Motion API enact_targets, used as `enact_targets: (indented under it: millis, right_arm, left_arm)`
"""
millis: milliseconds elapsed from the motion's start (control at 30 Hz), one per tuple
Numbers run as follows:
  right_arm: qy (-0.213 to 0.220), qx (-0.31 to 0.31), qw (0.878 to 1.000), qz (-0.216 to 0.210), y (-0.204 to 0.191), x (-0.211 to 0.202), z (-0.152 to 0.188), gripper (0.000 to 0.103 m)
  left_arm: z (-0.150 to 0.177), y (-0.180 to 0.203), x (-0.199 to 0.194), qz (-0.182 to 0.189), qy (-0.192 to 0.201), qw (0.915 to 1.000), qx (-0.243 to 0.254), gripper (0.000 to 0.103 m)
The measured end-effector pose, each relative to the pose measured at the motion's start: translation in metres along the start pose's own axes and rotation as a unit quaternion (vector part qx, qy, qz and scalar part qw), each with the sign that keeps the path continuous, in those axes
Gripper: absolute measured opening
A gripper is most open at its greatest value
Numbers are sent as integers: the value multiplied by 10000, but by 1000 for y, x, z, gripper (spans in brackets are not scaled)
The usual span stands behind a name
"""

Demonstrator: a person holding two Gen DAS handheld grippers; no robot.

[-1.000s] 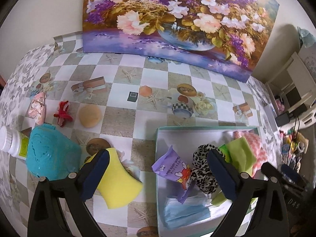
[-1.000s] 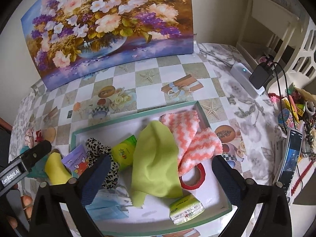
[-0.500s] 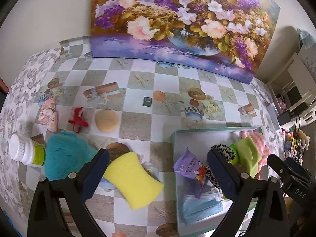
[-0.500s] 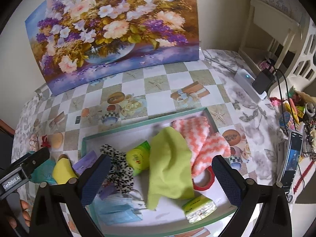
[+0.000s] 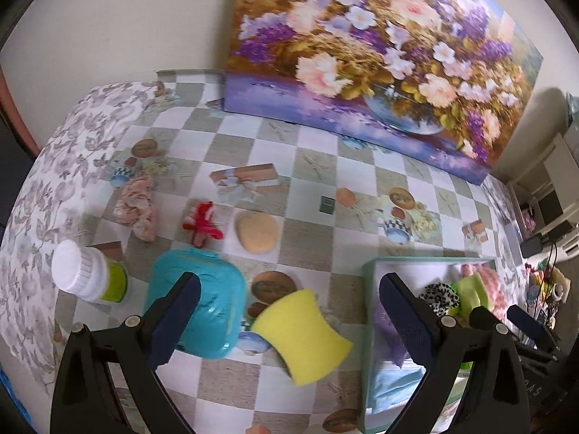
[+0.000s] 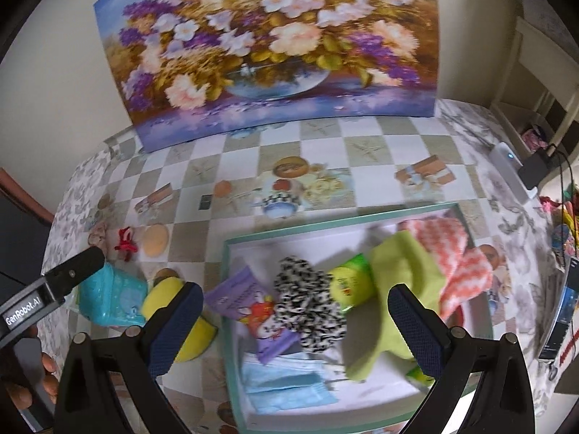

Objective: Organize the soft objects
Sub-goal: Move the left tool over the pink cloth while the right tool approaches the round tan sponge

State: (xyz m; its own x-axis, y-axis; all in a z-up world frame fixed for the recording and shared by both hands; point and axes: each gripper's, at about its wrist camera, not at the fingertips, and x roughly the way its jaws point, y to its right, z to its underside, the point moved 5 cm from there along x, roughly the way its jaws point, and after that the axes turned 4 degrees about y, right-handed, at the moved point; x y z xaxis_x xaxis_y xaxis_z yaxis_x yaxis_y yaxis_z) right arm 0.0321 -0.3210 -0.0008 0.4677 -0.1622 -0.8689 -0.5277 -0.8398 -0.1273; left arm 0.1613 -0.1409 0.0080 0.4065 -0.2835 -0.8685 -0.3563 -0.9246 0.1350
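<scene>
A yellow sponge (image 5: 302, 334) lies on the checkered tablecloth between the fingers of my open left gripper (image 5: 289, 320), which hovers above it. To its left sits a teal plastic case (image 5: 197, 307). Farther back lie a tan round puff (image 5: 256, 232), a red bow (image 5: 201, 223) and a pink floral scrunchie (image 5: 136, 207). The teal-rimmed tray (image 6: 226, 275) holds a leopard scrunchie (image 6: 307, 303), purple packet (image 6: 246, 300), blue masks (image 6: 286, 388), green cloth (image 6: 405, 282) and orange-white cloth (image 6: 456, 253). My right gripper (image 6: 295, 320) hangs open above the tray.
A white-capped bottle (image 5: 85, 276) stands left of the teal case. A large flower painting (image 5: 380, 54) leans on the back wall. A phone (image 6: 562, 311), cables and a white device (image 6: 510, 171) lie at the table's right edge. A hand (image 6: 47, 369) holds the left gripper.
Both grippers have swung left across the table. The sponge now lies centred between the left fingers, and the tray has slid rightward in both views. Both stay open.
</scene>
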Motion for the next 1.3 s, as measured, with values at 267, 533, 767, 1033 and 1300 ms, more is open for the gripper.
enact_targets:
  millis: [267, 533, 767, 1033, 1300]
  right_arm:
    - [-110, -267, 9995, -161, -44, 10, 6, 103]
    - [-225, -490, 9981, -298, -81, 20, 16, 103]
    - [-259, -621, 9971, -351, -103, 27, 20, 103]
    - [-73, -757, 9958, -515, -125, 29, 15, 103]
    - [-31, -593, 9961, -648, -131, 40, 6, 103]
  left_arm:
    - [-5, -23, -5, -68, 51, 9999, -126, 99]
    - [-7, -53, -8, -122, 54, 9993, -352, 99]
    - [-8, -82, -12, -170, 66, 9981, -586, 99]
    - [-14, -123, -20, -251, 184, 9955, -901, 99]
    - [-16, -158, -11, -250, 127, 9921, -1222, 99]
